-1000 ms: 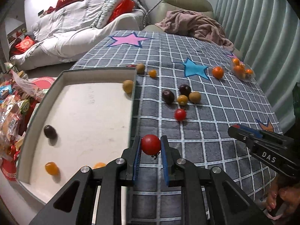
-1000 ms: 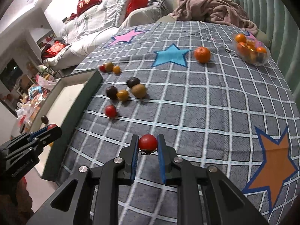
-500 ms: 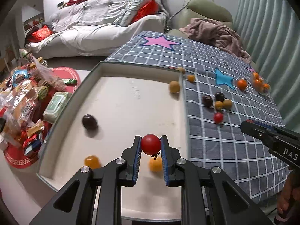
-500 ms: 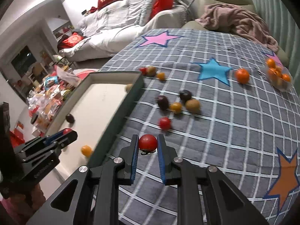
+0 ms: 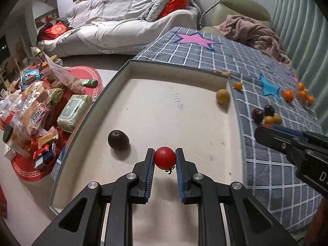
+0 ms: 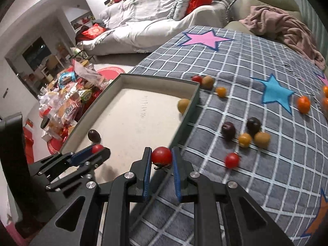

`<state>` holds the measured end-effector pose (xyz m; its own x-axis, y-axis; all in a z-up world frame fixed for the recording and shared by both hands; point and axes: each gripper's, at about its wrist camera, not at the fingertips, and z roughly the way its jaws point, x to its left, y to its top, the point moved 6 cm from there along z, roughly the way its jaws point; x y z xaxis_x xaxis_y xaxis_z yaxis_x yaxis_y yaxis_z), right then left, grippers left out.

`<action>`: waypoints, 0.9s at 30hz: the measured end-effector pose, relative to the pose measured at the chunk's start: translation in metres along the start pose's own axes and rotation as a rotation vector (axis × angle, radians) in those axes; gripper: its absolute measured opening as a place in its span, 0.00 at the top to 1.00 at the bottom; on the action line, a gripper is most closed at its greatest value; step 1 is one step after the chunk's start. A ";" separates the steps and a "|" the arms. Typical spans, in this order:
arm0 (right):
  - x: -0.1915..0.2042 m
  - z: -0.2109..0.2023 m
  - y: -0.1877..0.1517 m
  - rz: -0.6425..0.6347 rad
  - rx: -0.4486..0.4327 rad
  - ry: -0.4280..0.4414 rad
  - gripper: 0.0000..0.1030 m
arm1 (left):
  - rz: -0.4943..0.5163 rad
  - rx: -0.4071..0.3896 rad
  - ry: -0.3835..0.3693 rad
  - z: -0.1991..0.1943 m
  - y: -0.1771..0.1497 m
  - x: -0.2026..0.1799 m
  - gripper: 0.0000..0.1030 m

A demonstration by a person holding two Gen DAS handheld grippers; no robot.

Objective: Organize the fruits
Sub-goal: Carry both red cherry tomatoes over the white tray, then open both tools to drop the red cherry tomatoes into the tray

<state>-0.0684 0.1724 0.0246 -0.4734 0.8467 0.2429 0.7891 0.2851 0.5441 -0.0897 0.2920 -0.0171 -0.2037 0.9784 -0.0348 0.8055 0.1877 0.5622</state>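
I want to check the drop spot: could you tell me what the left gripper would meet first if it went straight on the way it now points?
Probably the bare cream floor of the tray. The left gripper, shut on a red tomato, points down into it. The dark fruit lies off to its left, though depth is hard to judge.

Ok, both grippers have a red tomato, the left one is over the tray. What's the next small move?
Probably lower the left gripper a little and open it. Its red tomato hangs over bare tray floor, clear of the dark plum. The right gripper is only at the tray's edge.
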 end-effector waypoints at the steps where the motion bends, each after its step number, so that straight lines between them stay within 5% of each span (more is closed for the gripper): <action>1: 0.003 0.005 0.002 -0.007 0.007 0.001 0.79 | 0.002 0.004 0.005 0.002 0.000 0.001 0.79; 13: 0.026 0.057 0.003 -0.076 0.099 -0.004 0.80 | 0.020 0.044 0.050 0.024 0.000 0.010 0.79; 27: 0.028 0.062 0.000 -0.087 0.129 0.012 0.74 | 0.035 0.037 0.070 0.022 -0.002 0.011 0.79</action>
<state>-0.0572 0.2239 -0.0178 -0.5463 0.8111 0.2089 0.7882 0.4134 0.4560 -0.0807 0.3043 -0.0368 -0.2124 0.9762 0.0428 0.8327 0.1579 0.5307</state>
